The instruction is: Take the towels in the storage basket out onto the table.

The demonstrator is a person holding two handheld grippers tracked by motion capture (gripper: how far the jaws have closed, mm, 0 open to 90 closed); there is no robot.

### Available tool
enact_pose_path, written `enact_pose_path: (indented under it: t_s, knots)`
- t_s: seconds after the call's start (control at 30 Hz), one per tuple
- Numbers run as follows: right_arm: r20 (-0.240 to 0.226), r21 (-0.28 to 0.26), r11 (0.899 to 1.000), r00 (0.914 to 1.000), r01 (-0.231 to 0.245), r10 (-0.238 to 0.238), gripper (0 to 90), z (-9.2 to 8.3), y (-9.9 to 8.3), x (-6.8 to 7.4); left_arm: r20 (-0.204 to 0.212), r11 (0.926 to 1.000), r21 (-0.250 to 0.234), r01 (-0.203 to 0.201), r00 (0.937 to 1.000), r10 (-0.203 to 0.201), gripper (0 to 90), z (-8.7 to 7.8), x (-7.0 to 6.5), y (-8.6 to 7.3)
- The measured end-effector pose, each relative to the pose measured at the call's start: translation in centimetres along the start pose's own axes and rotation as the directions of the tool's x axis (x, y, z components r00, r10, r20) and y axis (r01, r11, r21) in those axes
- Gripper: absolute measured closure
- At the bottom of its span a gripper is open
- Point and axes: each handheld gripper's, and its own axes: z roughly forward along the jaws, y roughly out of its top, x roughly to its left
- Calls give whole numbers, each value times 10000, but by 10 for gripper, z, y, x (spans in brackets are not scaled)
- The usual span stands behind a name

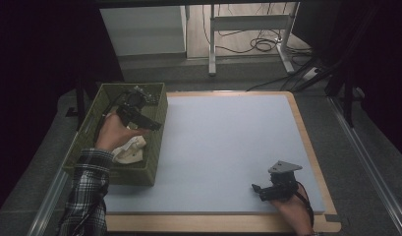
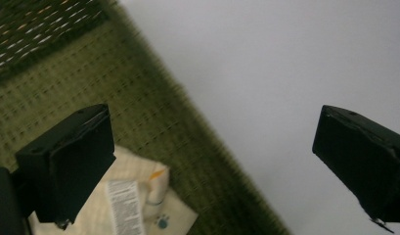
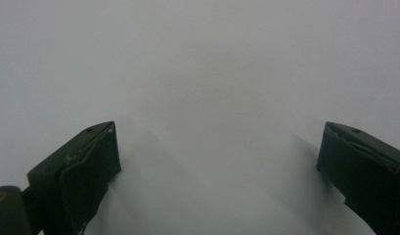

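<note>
You are hovering your left gripper (image 1: pixel 139 118), jaws spread wide and empty, over the green basket (image 1: pixel 156 169) where the cream cloth (image 1: pixel 129 151) is lying, not yet grasped. Your right gripper (image 1: pixel 267 191) is resting on the desk (image 1: pixel 228 142), jaws open, so the pick seems barely started

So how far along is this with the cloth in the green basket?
Done: nothing lies on the pale blue mat yet. In hand: the left tool is over the green woven basket, jaws open, just above the cream folded cloth inside; it grips nothing. The right tool rests open on the mat. Left: probably closing on the cloth and lifting it out.
</note>
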Motion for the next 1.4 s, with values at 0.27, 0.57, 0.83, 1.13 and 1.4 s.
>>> enact_pose_path:
  t_s: [0.27,0.57,0.83,1.13,1.4]
  knots:
    - [2,1,10000,10000,4,-4,22,0,0,0,-655,9972,141,728,9953,-717,63,-1,34,-25]
    - [2,2,10000,10000,8,-8,22,0,0,0,-1062,9886,655,1356,9860,-1282,128,19,61,-49]
    - [-2,-4,10000,10000,4,-4,22,0,0,0,-1125,9721,1310,1946,9771,-1805,82,47,81,-66]
    - [2,-5,10000,10000,-1,1,22,0,0,0,-937,9421,2422,2319,9721,-2152,29,78,88,-73]
    - [-2,-10,10000,10000,0,0,22,0,0,0,-884,9125,3290,2432,9700,-2266,52,102,90,-80]
